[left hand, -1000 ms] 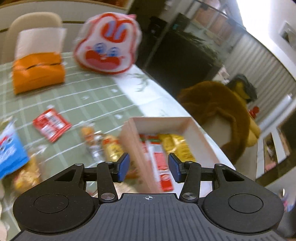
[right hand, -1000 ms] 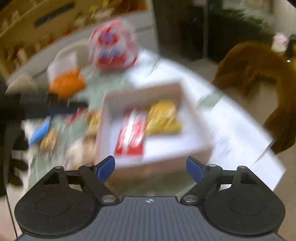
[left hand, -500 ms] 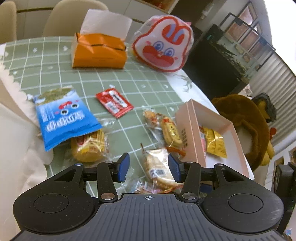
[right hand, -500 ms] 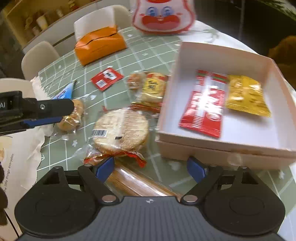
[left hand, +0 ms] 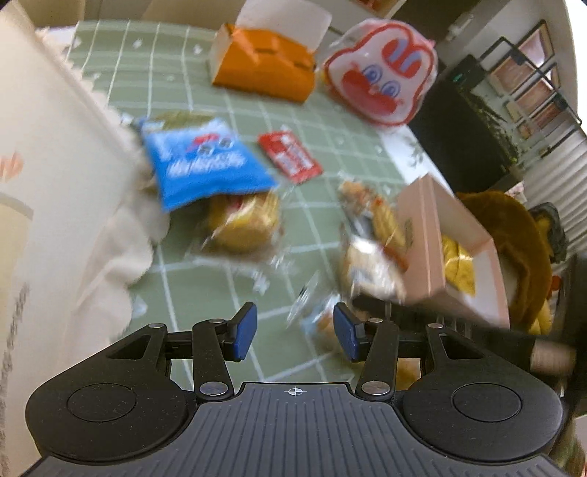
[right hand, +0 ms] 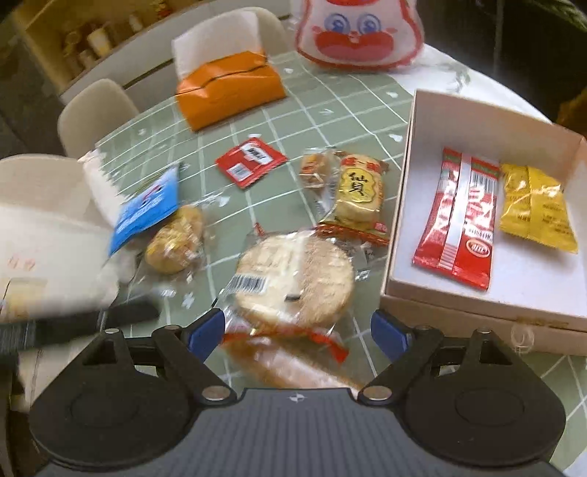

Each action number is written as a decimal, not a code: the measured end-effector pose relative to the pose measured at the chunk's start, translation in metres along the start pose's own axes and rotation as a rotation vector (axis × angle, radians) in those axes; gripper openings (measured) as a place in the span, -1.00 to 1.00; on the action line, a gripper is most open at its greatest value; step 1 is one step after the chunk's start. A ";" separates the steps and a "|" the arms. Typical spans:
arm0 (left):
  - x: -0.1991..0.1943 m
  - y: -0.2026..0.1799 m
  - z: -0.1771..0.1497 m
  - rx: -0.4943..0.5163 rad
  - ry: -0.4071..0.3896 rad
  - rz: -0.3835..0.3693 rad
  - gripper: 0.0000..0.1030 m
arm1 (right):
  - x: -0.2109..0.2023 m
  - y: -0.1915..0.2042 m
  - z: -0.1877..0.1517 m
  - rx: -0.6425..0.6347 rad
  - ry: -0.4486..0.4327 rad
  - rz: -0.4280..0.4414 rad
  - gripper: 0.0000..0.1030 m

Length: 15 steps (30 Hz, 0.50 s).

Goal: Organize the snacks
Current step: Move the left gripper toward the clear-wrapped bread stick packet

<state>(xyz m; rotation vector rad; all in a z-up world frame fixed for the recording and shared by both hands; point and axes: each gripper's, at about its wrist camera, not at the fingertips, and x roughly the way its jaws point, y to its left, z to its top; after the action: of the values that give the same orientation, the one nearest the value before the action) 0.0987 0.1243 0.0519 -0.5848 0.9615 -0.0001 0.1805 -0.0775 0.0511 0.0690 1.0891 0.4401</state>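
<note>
Loose snacks lie on the green checked tablecloth [right hand: 293, 110]. A round cracker pack [right hand: 293, 279] sits just ahead of my open right gripper [right hand: 297, 332], with a brown pack [right hand: 293, 363] under the fingers. Further off are a yellow cracker pack [right hand: 361, 194], a red packet [right hand: 251, 161], a blue packet [right hand: 146, 209] and a yellow pastry [right hand: 174, 235]. The pink box [right hand: 477, 315] holds a red sachet [right hand: 458, 216] and a yellow pack [right hand: 535, 205]. My left gripper [left hand: 295, 337] hangs open over the cloth, a small clear-wrapped snack [left hand: 319, 319] lying by its right finger.
An orange tissue box [right hand: 227, 88] and a red-and-white bunny bag [right hand: 357, 33] stand at the back. White paper and cloth [left hand: 55, 183] cover the left side. Chairs [right hand: 95, 106] stand behind the table, and a brown plush toy [left hand: 513, 227] sits beyond the box.
Both grippers have swung from the box towards the loose snacks and come lower. The round cracker pack now lies closer to the right fingers. The left gripper shows at the right view's lower left.
</note>
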 end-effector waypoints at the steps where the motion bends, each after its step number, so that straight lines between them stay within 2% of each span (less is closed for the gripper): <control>1: 0.001 0.003 -0.004 -0.005 0.007 0.000 0.00 | 0.005 0.001 0.004 0.013 -0.001 -0.006 0.71; 4: 0.002 0.007 -0.013 -0.008 0.022 0.001 0.00 | 0.017 0.009 0.013 0.016 -0.009 -0.043 0.76; 6: 0.001 0.009 -0.016 -0.008 0.025 -0.001 0.00 | 0.024 0.018 0.014 -0.038 -0.003 -0.080 0.69; 8: -0.001 0.011 -0.019 -0.010 0.025 -0.007 0.00 | 0.024 0.025 0.012 -0.093 0.014 -0.102 0.08; 9: -0.001 0.012 -0.020 -0.012 0.025 -0.011 0.00 | 0.021 0.025 0.010 -0.096 0.021 -0.111 -0.04; 11: -0.002 0.010 -0.022 -0.014 0.031 -0.023 0.00 | 0.010 0.021 0.003 -0.091 0.030 -0.102 -0.40; 15: 0.001 0.000 -0.028 -0.003 0.060 -0.074 0.00 | -0.020 -0.001 -0.023 -0.079 0.013 -0.132 -0.46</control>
<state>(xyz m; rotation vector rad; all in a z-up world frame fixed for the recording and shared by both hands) 0.0778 0.1103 0.0387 -0.6259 0.9977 -0.0824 0.1535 -0.0893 0.0571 -0.0749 1.0809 0.3646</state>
